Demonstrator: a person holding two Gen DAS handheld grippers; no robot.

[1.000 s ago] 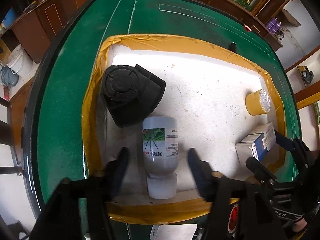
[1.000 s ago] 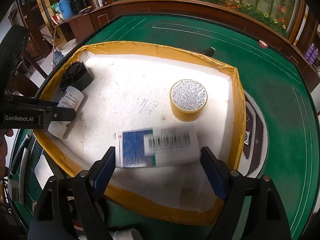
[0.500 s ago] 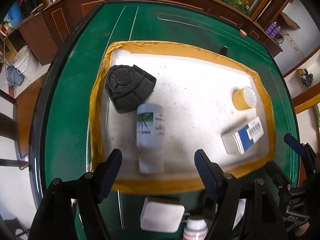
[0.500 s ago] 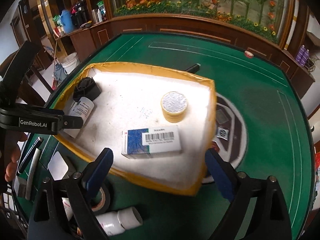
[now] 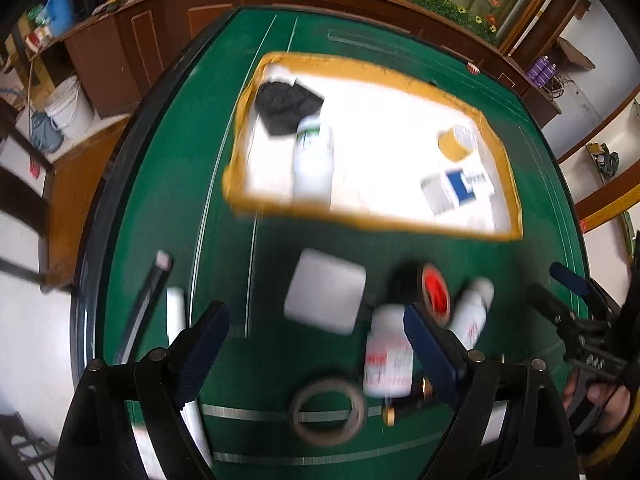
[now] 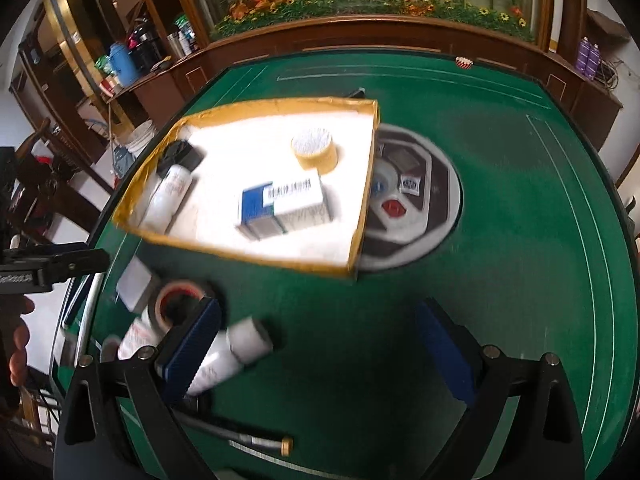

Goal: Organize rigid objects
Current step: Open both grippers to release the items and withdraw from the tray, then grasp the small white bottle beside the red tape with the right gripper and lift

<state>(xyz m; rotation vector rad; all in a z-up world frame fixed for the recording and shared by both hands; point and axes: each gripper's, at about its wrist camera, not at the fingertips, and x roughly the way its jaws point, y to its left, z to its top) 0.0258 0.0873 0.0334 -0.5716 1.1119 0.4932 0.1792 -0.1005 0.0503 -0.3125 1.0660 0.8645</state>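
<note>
Honestly not much you can read here, everything's motion-blurred. The blue and white box (image 6: 285,207) in the tray has a barcode strip on top, but the digits are smeared. Same box (image 5: 460,192) from the left wrist view shows a dark text line on its white part, unreadable. The white bottle (image 5: 387,354) on the desk has red print, too blurry to make out. There's white lettering on the other claw's body (image 6: 16,279), also can't read it
</note>
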